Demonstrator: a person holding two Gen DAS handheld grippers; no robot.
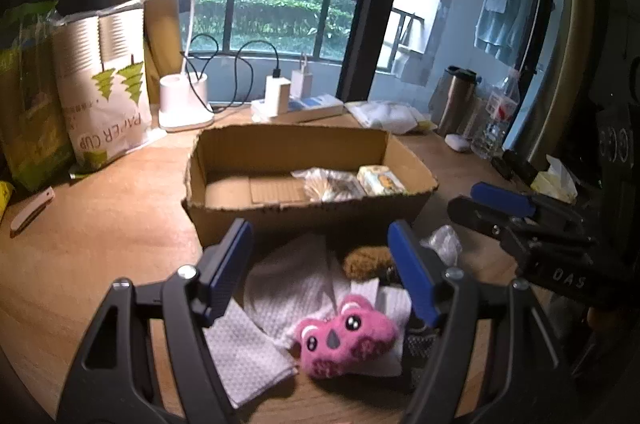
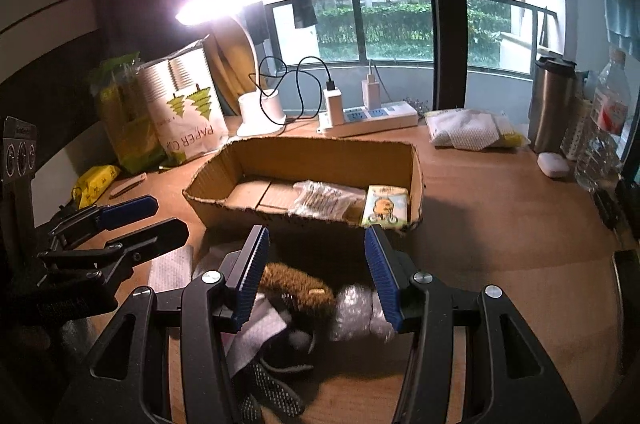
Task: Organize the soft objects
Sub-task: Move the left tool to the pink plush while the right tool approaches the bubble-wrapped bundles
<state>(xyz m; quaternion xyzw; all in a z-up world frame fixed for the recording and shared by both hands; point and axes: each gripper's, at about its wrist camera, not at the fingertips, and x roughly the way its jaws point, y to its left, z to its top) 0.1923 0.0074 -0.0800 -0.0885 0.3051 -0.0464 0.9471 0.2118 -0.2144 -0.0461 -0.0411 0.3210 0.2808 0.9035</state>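
A low cardboard box (image 1: pixel 304 214) (image 2: pixel 248 214) stands mid-table, holding a clear packet (image 1: pixel 332 184) (image 2: pixel 324 200) and a small tissue pack (image 1: pixel 380 180) (image 2: pixel 386 210). In front of it lies a heap of soft things: a pink plush toy (image 1: pixel 344 342), white cloths (image 1: pixel 292 284), a brown fuzzy toy (image 1: pixel 366 262) (image 2: pixel 296 284) and a bubble-wrap bundle (image 2: pixel 356 312) (image 1: pixel 442 242). My left gripper (image 1: pixel 320 270) hangs open over the cloths and pink toy, touching nothing. My right gripper (image 2: pixel 316 270) hangs open over the brown toy and bubble wrap, and shows at the right of the left wrist view (image 1: pixel 480 202).
At the back stand a lit desk lamp (image 1: pixel 184 104), a power strip with chargers (image 1: pixel 296 106), a paper-cup bag (image 1: pixel 106 92) and a green bag (image 1: pixel 28 96). A steel tumbler (image 2: pixel 550 104), water bottle (image 2: pixel 604 128), white case (image 2: pixel 552 164) and a cloth pack (image 2: pixel 468 132) sit right.
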